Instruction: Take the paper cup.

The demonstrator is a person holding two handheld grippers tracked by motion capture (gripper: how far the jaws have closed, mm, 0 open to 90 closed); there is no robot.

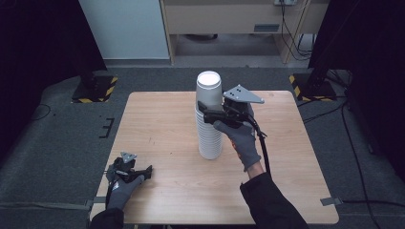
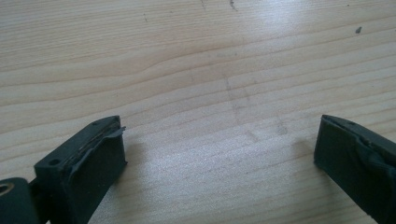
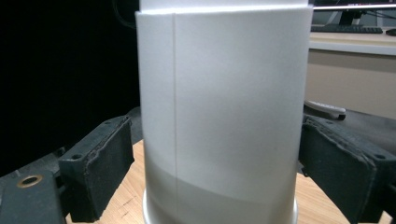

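Observation:
A tall stack of white paper cups (image 1: 209,138) stands upside down at the middle of the wooden table (image 1: 162,124). My right gripper (image 1: 203,114) reaches the stack from the right, just below its top cup (image 1: 209,88). In the right gripper view the white cup wall (image 3: 219,116) stands between the two black pads (image 3: 100,163). The right pad sits against it, and a thin strip of table shows beside the left pad. My left gripper (image 1: 145,171) rests open near the table's front left corner, its jaws wide apart over bare wood (image 2: 219,149).
Grey carpet surrounds the table. A wooden cabinet (image 1: 229,19) stands behind it, with black stands on yellow-striped bases (image 1: 95,88) at the back left and back right. Cables (image 1: 353,143) trail over the floor at the right.

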